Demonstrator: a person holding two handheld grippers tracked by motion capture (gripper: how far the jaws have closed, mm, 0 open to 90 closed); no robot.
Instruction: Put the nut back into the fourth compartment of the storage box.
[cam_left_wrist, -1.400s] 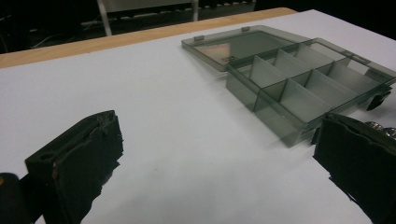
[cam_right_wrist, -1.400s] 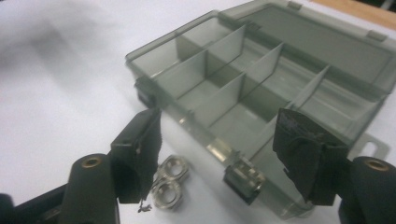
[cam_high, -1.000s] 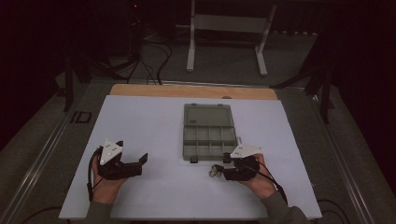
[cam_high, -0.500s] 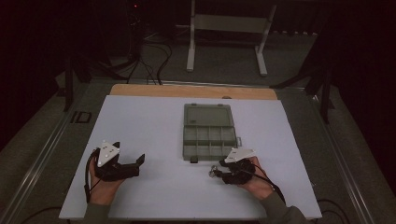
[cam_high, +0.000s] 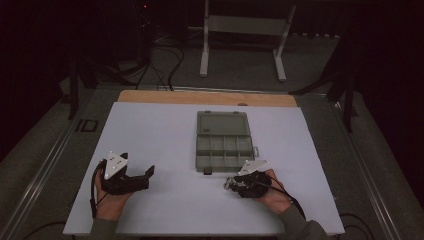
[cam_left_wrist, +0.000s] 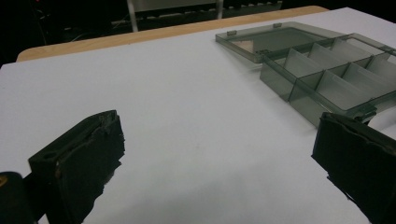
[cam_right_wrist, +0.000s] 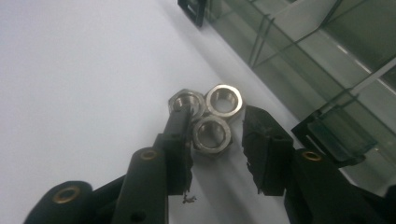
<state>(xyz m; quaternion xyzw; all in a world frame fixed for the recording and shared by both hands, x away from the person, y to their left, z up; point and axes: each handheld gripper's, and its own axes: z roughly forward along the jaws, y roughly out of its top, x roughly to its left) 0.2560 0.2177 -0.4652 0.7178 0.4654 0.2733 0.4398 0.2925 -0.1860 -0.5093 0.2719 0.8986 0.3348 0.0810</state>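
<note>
Nuts (cam_high: 228, 184) sit low centre in the high view, at the right gripper (cam_high: 235, 185), below the box (cam_high: 223, 140). Left gripper (cam_left_wrist: 219, 158) view: jaws spread wide over bare worktop (cam_left_wrist: 177, 93). Right gripper view: three nuts centre frame, jaws just closing around one, not yet pinching it.

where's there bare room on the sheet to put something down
Free: the wide stretch between the left gripper and the compartment box, and right of the box. Crowded: the box's near corner, where the right gripper straddles three nuts.
</note>
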